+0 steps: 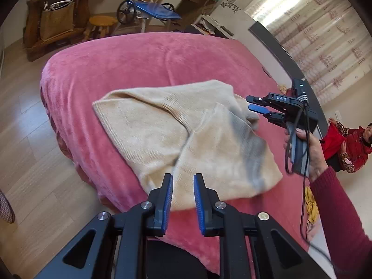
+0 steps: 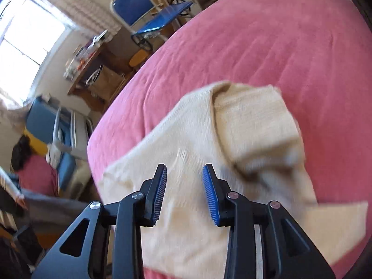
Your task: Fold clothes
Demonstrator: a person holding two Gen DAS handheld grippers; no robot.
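A cream knit sweater [image 1: 186, 137] lies partly folded on the pink blanket [image 1: 130, 58], one sleeve laid across its body. My left gripper [image 1: 183, 177] hovers over the sweater's near edge, open, with nothing between its blue pads. In the left wrist view my right gripper [image 1: 247, 102] hangs just past the sweater's right side, held by a hand in a dark red sleeve; its fingers stand slightly apart and empty. In the right wrist view that gripper [image 2: 184, 169] is open above the sweater [image 2: 186, 209], whose folded sleeve [image 2: 253, 125] lies ahead to the right.
The pink blanket [image 2: 267, 41] covers a bed with wooden floor [image 1: 25, 139] on its left. A blue chair [image 1: 148, 2], a stool [image 1: 102, 22] and a wooden shelf [image 1: 58, 18] stand beyond the bed. A person in red [image 1: 348, 144] sits at the right; another person [image 2: 34, 169] is at the left.
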